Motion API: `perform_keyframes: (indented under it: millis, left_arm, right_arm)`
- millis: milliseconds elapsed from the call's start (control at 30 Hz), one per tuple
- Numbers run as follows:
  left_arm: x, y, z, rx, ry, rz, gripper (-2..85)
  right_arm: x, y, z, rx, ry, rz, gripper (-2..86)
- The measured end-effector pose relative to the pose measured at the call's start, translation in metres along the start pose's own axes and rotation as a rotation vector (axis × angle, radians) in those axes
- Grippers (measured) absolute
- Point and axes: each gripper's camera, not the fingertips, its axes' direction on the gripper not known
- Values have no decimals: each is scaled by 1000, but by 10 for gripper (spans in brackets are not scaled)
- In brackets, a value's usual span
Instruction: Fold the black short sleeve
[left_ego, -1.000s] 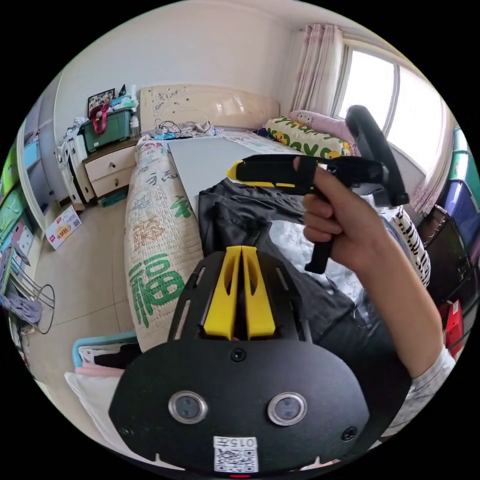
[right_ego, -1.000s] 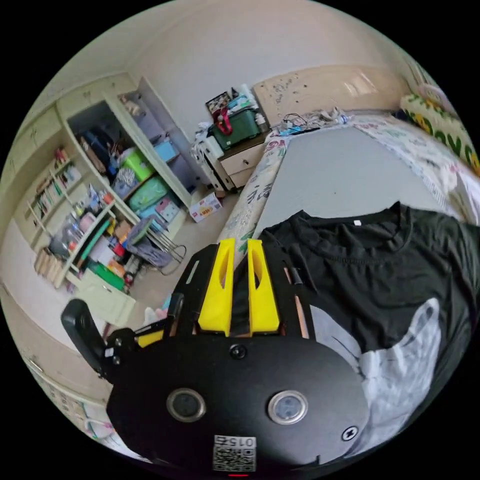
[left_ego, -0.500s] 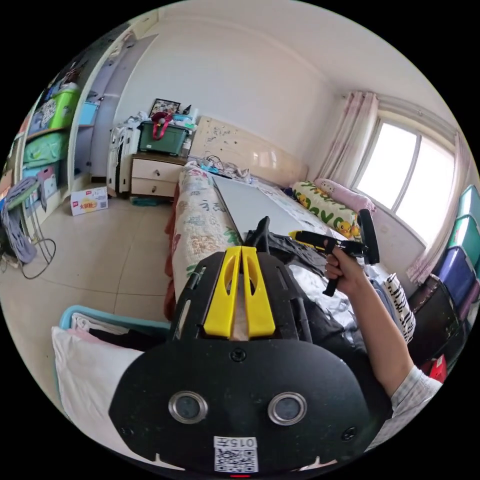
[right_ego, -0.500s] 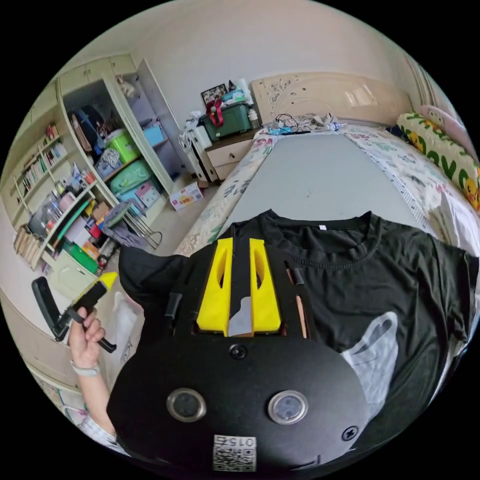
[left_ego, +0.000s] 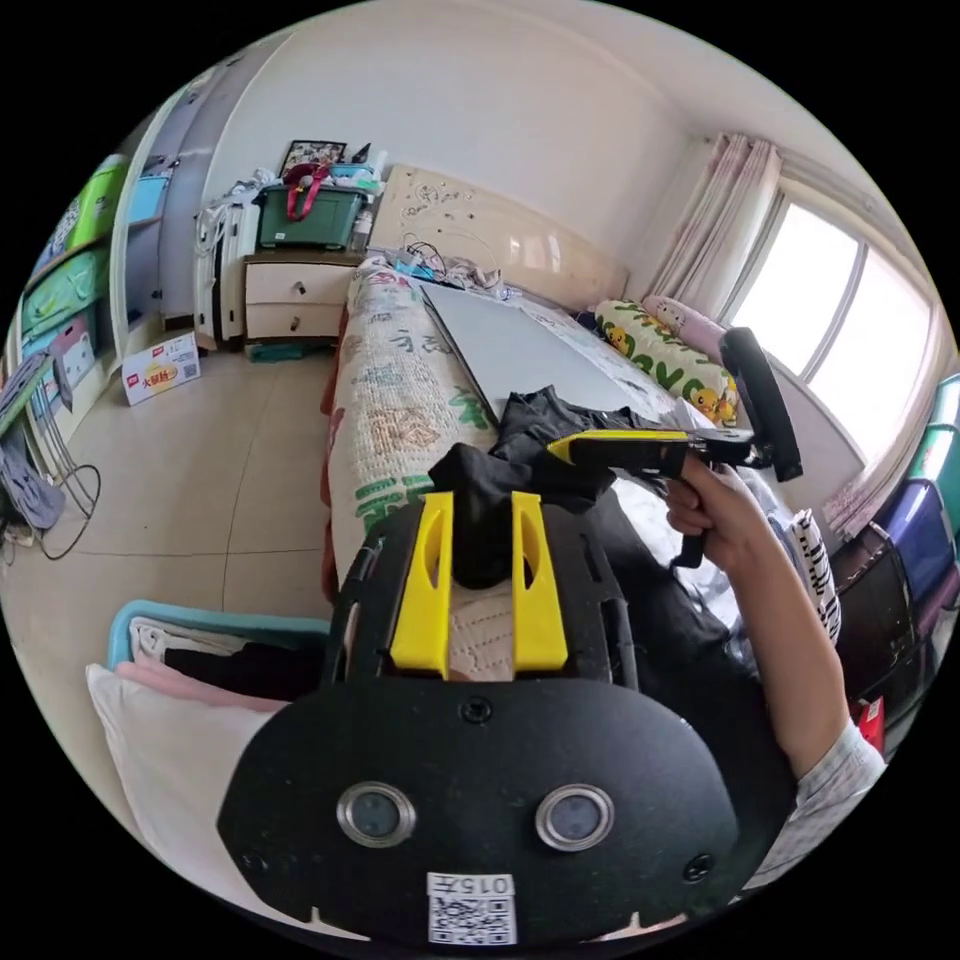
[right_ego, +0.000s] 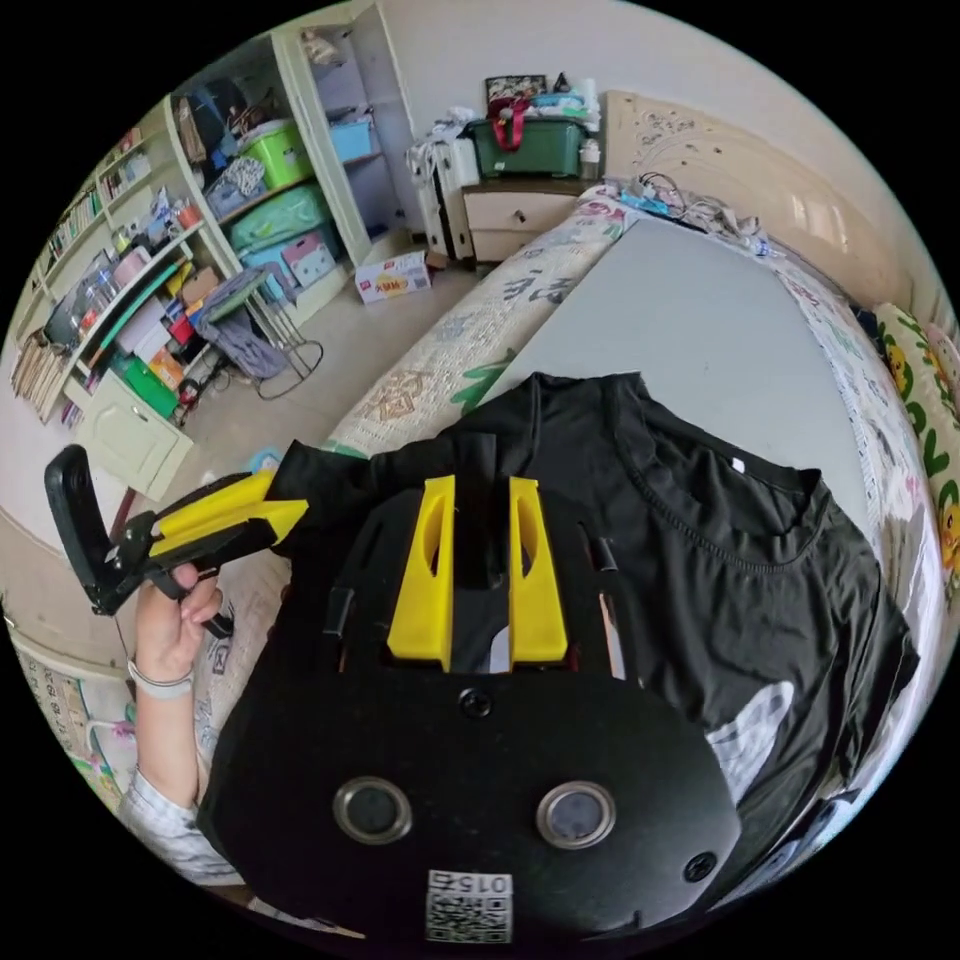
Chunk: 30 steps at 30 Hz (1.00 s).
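The black short-sleeve shirt (right_ego: 720, 540) lies front up on a grey board (right_ego: 700, 320) on the bed, collar toward the headboard, with a white print (right_ego: 750, 720) near its lower part. One sleeve (right_ego: 340, 480) reaches out over the bed's edge. My left gripper (left_ego: 480, 500) stands open with the bunched end of that sleeve (left_ego: 480, 530) between its jaw tips; in the right gripper view the left gripper (right_ego: 288, 497) sits at the sleeve's end, held by a hand. My right gripper (right_ego: 482, 485) hovers open over the shoulder by that sleeve, and in the left gripper view the right gripper (left_ego: 555, 450) points at the shirt (left_ego: 540, 415).
A patterned quilt (left_ego: 390, 420) covers the bed's side. Pillows (left_ego: 660, 350) lie by the window. A nightstand (left_ego: 285, 295) carries a green box (left_ego: 305, 215). A blue basket of clothes (left_ego: 200, 640) stands on the floor below. Crowded shelves (right_ego: 180, 250) line the far wall.
My left gripper's jaws, shut before, have parted and now have the sleeve's end between them. The right gripper's jaws stand a little wider. Both cameras have swung.
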Motion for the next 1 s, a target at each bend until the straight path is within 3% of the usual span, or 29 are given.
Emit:
perform_keyframes:
  millis: [167, 267, 400, 533, 733, 1000]
  left_arm:
    - [-5, 26, 2, 61, 11, 22, 8]
    - [-25, 50, -10, 164, 11, -64, -1]
    - [-69, 104, -26, 373, 57, -330, -4]
    - [-96, 148, -26, 470, 88, -519, 3]
    - [-97, 175, -41, 629, 6, -514, 35]
    - [-97, 150, -15, 501, -15, -376, 58]
  right_arm:
    - [-37, -5, -5, 30, 106, -5, 15]
    - [-51, -2, -28, 184, 60, 5, -4]
    - [-90, -22, -53, 309, -60, -8, -6]
    - [-149, -66, -45, 264, 1, -48, 1]
    - [-199, -103, -6, 204, 273, -91, 36]
    - [-139, -110, -54, 214, 183, 24, 95]
